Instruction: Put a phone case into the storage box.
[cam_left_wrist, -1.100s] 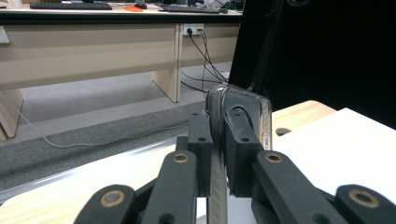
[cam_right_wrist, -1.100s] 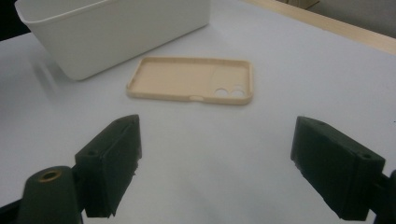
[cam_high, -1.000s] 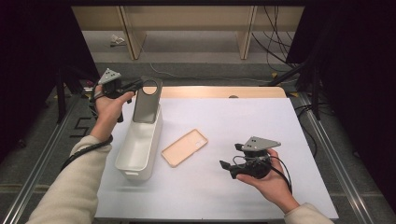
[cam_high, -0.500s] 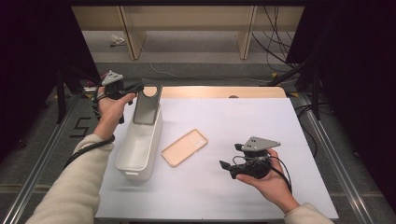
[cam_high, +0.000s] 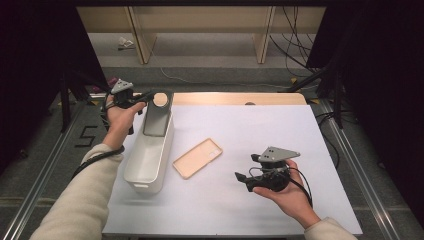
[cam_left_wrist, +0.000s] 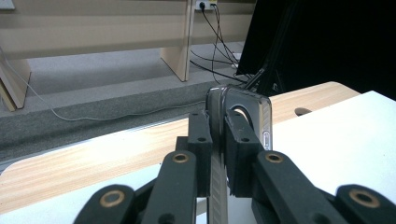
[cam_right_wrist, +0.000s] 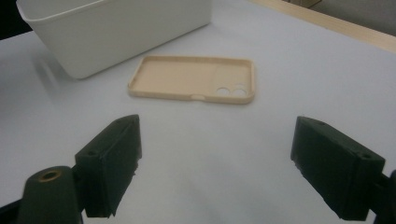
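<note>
The left hand (cam_high: 120, 112) is reaching forward from a sleeved forearm along the left table edge, carrying the left gripper (cam_high: 148, 95) level and pointing toward table centre. Its 2 jaws are pinching a dark phone (cam_high: 156, 115) by its upper end; in the left gripper view the pads are pressing on both faces of the phone's (cam_left_wrist: 243, 112) thin edge, with no gap showing. The phone is standing nearly upright, tilted slightly, with its lower part sitting inside the far end of the white bin (cam_high: 148, 159); whether it is touching the bin floor cannot be told. The right hand (cam_high: 285, 192) is resting palm-up near the right front of the white mat (cam_high: 280, 125), cradling the right gripper (cam_high: 242, 179), which is pointing left toward the beige phone case (cam_high: 197, 158). In the right gripper view its 2 jaws are standing wide apart with nothing between them, hovering low over bare mat, the case (cam_right_wrist: 192, 78) lying flat, open side up, just beyond them. The case is lying just beside the bin's right wall, apart from it. Open mat is stretching to the right and far side of the case; the wooden table edge (cam_high: 235, 98) is bordering the mat behind the bin.
</note>
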